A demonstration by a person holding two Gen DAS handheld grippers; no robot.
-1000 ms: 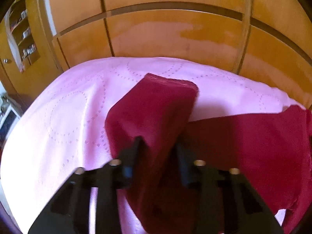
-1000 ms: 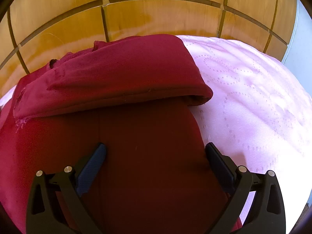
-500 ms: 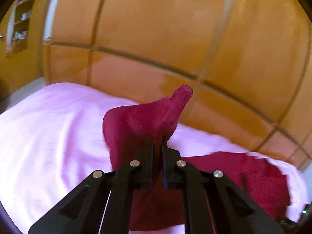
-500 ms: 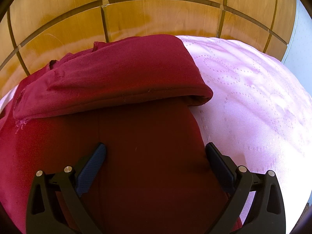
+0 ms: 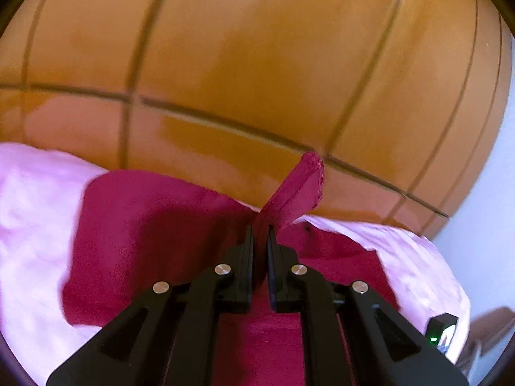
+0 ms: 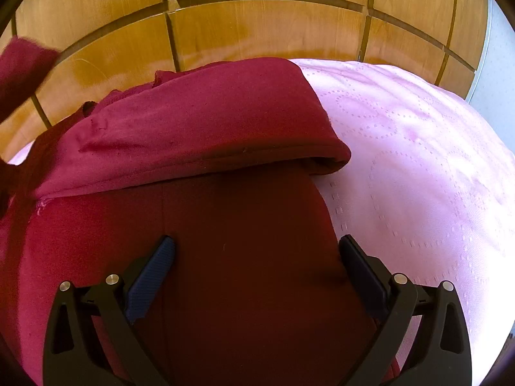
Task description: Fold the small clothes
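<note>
A dark red garment (image 5: 145, 225) lies on a pink bedspread (image 5: 29, 212). My left gripper (image 5: 260, 231) is shut on a part of the garment and holds it lifted; the pinched end (image 5: 302, 183) sticks up past the fingertips. In the right wrist view the garment (image 6: 199, 128) has one part folded over the rest. My right gripper (image 6: 257, 251) is open, low over the flat lower part of the garment (image 6: 244, 257), with nothing between its fingers. The lifted end shows at the far left of that view (image 6: 22, 70).
A wooden panelled headboard (image 5: 257, 64) stands right behind the bed, also in the right wrist view (image 6: 257, 22). The pink bedspread (image 6: 418, 160) spreads to the right of the garment. A pale wall (image 5: 482, 225) is at the right.
My left gripper has closed on the red garment, lifted it and swung to the right. The lifted end has come into the right wrist view. My right gripper has stayed still and open.
</note>
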